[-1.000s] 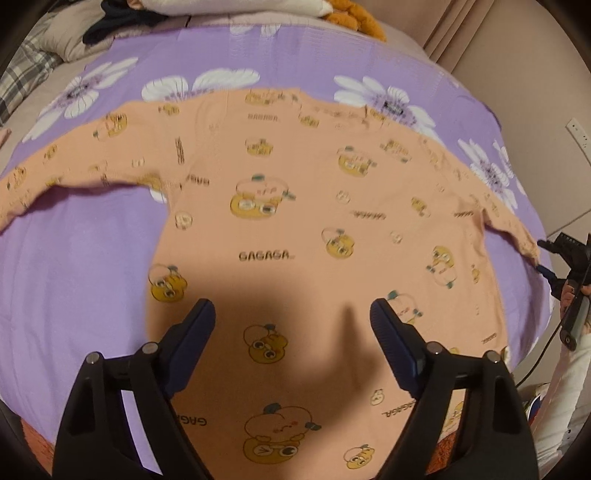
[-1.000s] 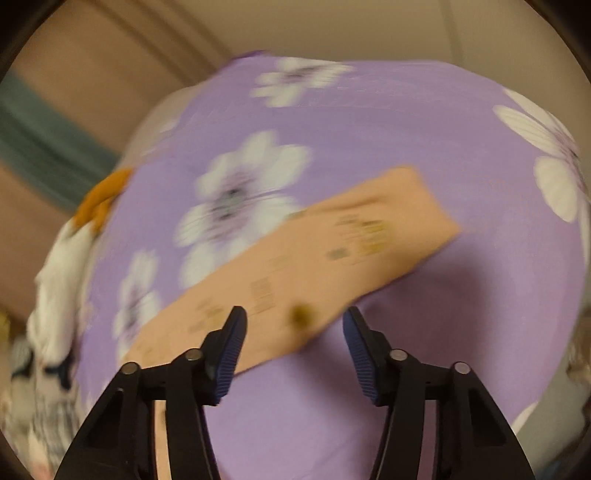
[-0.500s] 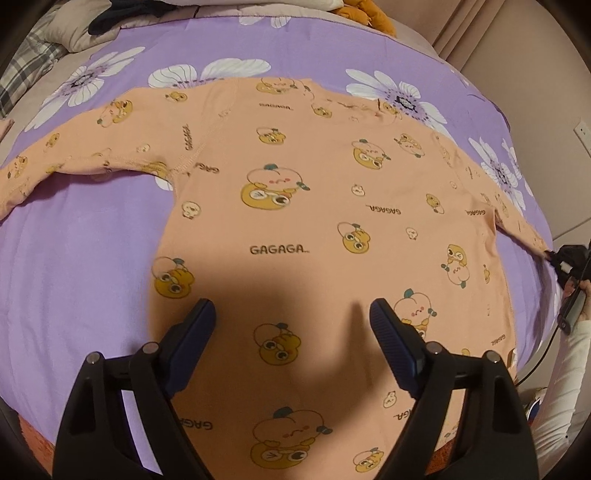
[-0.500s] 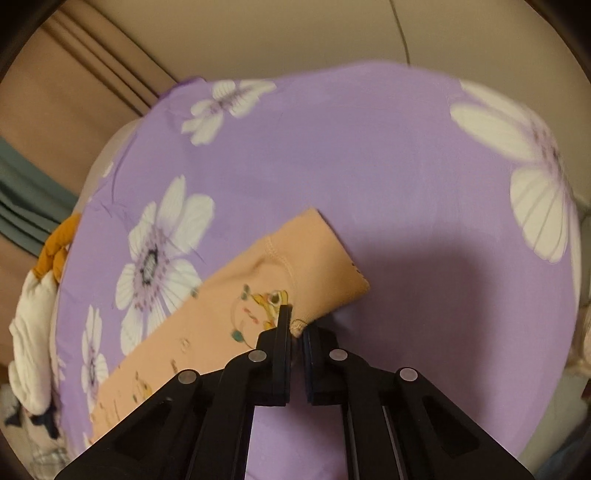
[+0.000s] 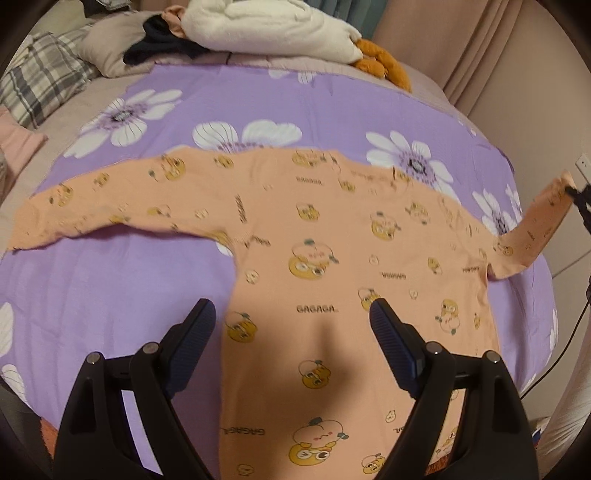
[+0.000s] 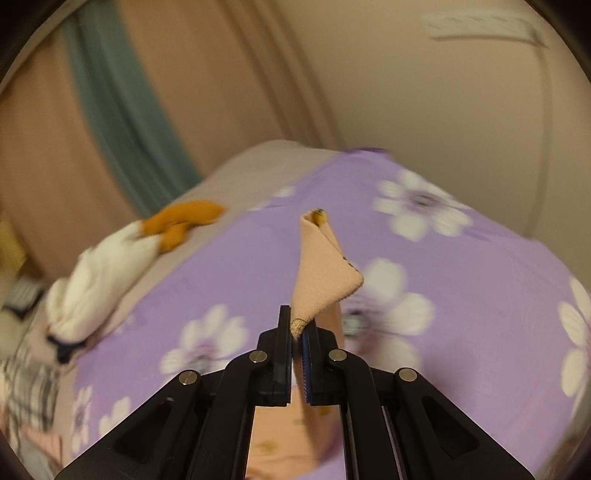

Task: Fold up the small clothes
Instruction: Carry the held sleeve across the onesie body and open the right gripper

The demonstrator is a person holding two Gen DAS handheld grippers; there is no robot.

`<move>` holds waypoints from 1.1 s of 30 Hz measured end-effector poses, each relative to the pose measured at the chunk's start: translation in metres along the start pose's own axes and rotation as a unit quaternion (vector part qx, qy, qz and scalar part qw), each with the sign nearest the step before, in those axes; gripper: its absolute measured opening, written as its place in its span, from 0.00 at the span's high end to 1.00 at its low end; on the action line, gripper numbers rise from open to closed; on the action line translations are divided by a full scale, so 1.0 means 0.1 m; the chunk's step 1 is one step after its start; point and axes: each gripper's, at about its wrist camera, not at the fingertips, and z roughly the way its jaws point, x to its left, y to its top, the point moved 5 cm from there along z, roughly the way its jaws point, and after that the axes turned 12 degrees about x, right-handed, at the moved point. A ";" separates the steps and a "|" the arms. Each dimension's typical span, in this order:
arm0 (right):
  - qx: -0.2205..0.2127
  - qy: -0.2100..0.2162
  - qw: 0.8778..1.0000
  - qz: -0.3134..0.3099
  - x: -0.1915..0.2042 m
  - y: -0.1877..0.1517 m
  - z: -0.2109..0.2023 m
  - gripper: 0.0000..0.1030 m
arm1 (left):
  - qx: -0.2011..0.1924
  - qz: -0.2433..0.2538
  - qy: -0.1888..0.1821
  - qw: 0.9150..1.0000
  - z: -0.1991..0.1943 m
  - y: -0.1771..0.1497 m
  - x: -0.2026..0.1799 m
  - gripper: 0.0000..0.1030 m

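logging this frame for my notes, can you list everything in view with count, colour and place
orange long-sleeved top printed with cartoon faces: one, orange, spread flat on the bedspread, its right sleeve cuff lifted off it
purple bedspread with white flowers: one, purple and white, covering the bed
white fluffy blanket: one, white, bunched at the bed's far end
orange plush toy: one, orange, beside the blanket
grey plaid pillow: one, grey and white, far left corner
dark garment: one, dark, under the blanket's edge
beige curtain: one, beige, behind the bed
left gripper: one, black, jaws open over the top's lower half
right gripper: one, black, jaws shut on the cuff
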 end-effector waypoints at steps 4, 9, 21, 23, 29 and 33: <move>0.023 0.040 0.997 -0.062 0.61 -0.17 0.13 0.94 | -0.013 0.000 0.007 1.000 -0.09 0.02 0.03 0.17; 0.063 0.072 0.986 -0.137 1.22 -0.54 0.36 0.94 | -0.019 -0.006 0.010 1.000 -0.14 0.02 0.09 0.17; 0.196 0.100 0.940 -0.263 2.02 -1.69 0.96 0.94 | -0.032 -0.016 0.021 0.999 -0.23 0.00 0.23 0.17; 0.215 0.100 0.933 -0.273 2.07 -1.85 1.03 0.94 | -0.031 -0.018 0.022 0.999 -0.22 0.00 0.24 0.17; 0.274 0.093 0.913 -0.290 2.12 -2.27 1.28 0.94 | -0.028 -0.021 0.017 0.999 -0.21 -0.02 0.25 0.17; 0.296 0.089 0.907 -0.287 2.09 -2.40 1.40 0.94 | -0.028 -0.023 0.017 0.999 -0.21 -0.01 0.26 0.17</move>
